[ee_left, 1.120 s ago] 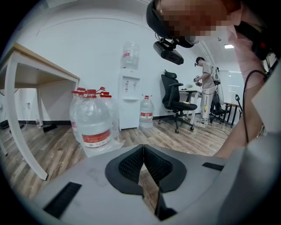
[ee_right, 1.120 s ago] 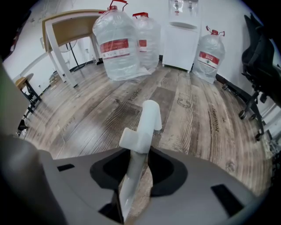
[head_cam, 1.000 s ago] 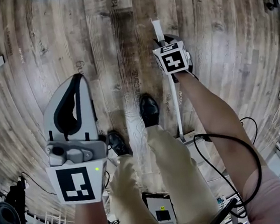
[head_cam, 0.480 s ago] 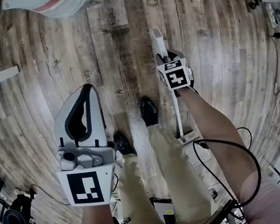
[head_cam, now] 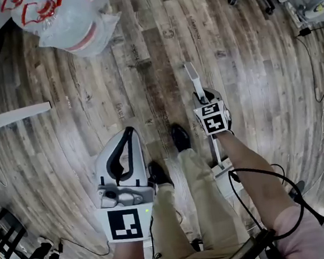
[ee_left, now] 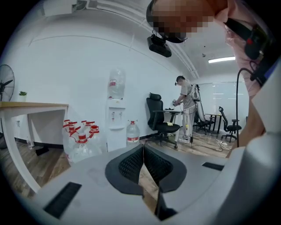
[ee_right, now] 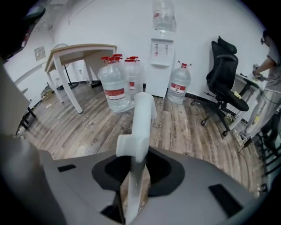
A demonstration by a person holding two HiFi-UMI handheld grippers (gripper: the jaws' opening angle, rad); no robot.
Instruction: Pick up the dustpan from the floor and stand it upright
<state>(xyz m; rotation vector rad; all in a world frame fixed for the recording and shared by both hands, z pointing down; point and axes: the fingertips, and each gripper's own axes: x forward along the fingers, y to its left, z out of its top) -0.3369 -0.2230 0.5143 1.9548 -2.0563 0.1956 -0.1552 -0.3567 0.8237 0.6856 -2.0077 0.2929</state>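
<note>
Left gripper [ee_left: 143, 151] jaws closed together, nothing between them. Wooden table [ee_left: 33, 105] far left, small plant [ee_left: 23, 93] on its left edge. Water bottle cluster [ee_left: 81, 136] just beyond the table's right edge, then water dispenser [ee_left: 116, 125], single bottle [ee_left: 132, 133], black office chair [ee_left: 159, 118], standing person [ee_left: 186, 105].

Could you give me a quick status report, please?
Right gripper shut on long white plastic dustpan handle, held upright. Left gripper shut, empty. Nothing in the way.
</note>
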